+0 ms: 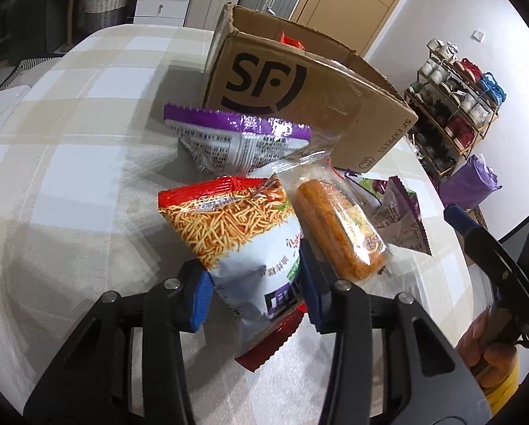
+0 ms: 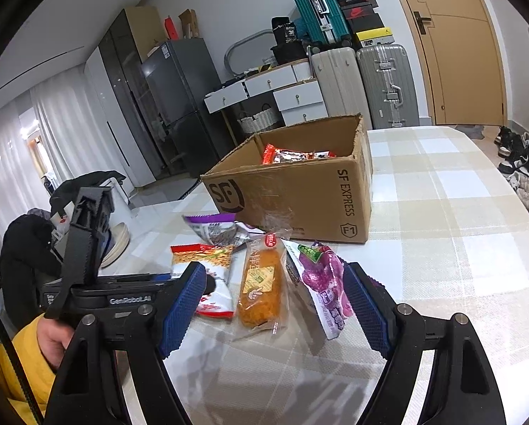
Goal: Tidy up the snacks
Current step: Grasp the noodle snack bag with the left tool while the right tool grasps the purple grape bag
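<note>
Left claw [image 1: 253, 285] grips a red-topped noodle snack bag [image 1: 236, 226] between its blue pads, the bag's upper end tilted toward the cardboard box [image 1: 321, 106] on the checked counter [image 1: 69, 163]. Just right of it lies a clear-wrapped orange bread roll [image 1: 338, 226], then a purple packet [image 2: 322, 283] leaning upright. Right claw [image 2: 275, 304] hovers wide, holding nothing, above the roll and packet. More snacks sit inside the box.

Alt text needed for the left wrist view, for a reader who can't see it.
The left tongs pinch a red-and-white noodle snack bag on a checked tablecloth. Beside it lies a clear-wrapped orange bread roll, with a purple packet and an open cardboard box behind.
</note>
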The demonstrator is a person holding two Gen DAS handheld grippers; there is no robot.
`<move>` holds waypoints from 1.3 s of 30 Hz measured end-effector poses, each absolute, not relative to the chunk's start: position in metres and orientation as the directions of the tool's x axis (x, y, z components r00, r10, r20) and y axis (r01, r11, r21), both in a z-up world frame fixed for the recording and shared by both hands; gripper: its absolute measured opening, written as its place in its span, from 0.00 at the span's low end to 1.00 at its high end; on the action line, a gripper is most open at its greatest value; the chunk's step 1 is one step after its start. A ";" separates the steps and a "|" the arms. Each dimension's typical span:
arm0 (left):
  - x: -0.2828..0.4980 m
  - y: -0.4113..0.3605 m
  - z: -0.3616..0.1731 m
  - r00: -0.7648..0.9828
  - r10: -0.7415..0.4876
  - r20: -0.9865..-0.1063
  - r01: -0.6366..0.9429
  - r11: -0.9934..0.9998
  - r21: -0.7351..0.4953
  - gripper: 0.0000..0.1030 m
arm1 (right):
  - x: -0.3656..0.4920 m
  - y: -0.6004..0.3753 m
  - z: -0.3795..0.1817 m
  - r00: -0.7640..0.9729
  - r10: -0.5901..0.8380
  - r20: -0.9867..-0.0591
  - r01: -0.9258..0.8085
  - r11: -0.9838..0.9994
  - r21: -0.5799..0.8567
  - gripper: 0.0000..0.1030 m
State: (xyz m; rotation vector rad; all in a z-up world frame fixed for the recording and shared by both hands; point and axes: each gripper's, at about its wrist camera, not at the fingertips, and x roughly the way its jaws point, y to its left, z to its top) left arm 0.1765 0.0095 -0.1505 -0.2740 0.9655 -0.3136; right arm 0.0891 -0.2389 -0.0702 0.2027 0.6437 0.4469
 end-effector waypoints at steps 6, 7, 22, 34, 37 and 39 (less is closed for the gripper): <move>0.158 0.020 -0.138 0.551 -0.382 -0.742 0.149 0.920 -0.363 0.38 | 0.087 -0.244 -0.066 0.724 0.423 -0.545 -0.301 0.905 0.301 0.79; 0.155 0.023 -0.136 0.556 -0.382 -0.738 0.148 0.919 -0.364 0.38 | 0.088 -0.244 -0.066 0.726 0.415 -0.549 -0.296 0.909 0.295 0.79; 0.119 0.055 -0.107 0.619 -0.374 -0.691 0.139 0.918 -0.372 0.39 | 0.137 -0.216 -0.092 0.648 0.341 -0.681 -0.321 0.933 0.162 0.81; 0.113 0.059 -0.099 0.633 -0.344 -0.693 0.125 0.930 -0.346 0.39 | 0.149 -0.208 -0.104 0.614 0.329 -0.717 -0.308 0.937 0.166 0.62; 0.113 0.057 -0.099 0.635 -0.331 -0.698 0.125 0.936 -0.331 0.39 | 0.149 -0.208 -0.105 0.608 0.332 -0.721 -0.313 0.935 0.167 0.50; 0.114 0.056 -0.098 0.634 -0.330 -0.699 0.124 0.936 -0.329 0.39 | 0.148 -0.207 -0.106 0.605 0.333 -0.723 -0.322 0.933 0.161 0.45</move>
